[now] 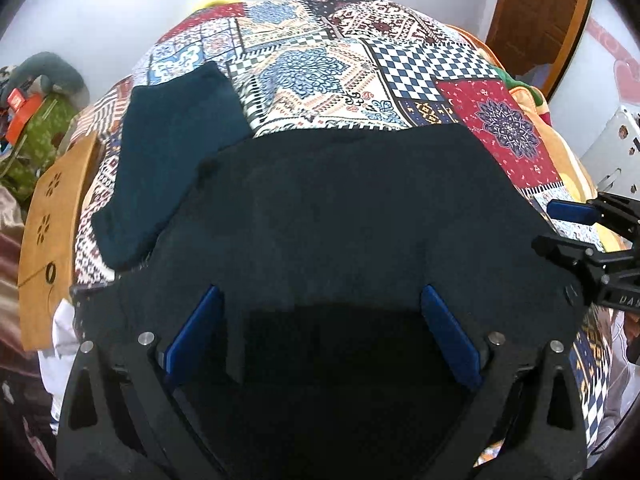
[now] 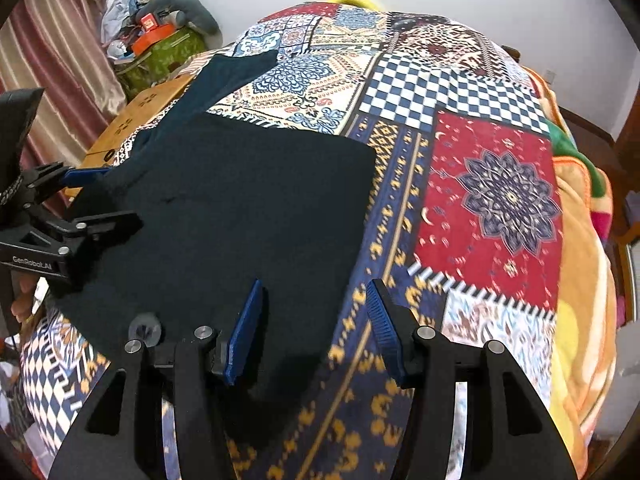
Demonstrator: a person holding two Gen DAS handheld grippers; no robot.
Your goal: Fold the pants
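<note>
- Two grippers hover over a bed with a patchwork bedspread (image 2: pixel 496 200); both have their blue pads spread apart and nothing between them
- Left gripper (image 1: pixel 320 336) sits at the bottom centre of its own view, fingers wide open above the dark cloth; in the right wrist view it shows at the left edge (image 2: pixel 100 196), also apart
- Right gripper (image 2: pixel 314 332) is at the bottom centre of its view, its left pad over the cloth's right edge and its right pad over the bedspread; it appears at the right edge of the left wrist view (image 1: pixel 560 228)
- Dark pants (image 1: pixel 340 216) lie flat across the middle of the frame, folded into a broad, roughly square shape
- One teal garment (image 1: pixel 176 152) lies at the upper left, its near edge tucked under the pants
- Wooden board (image 1: pixel 56 232) stands at the left edge of the bed
</note>
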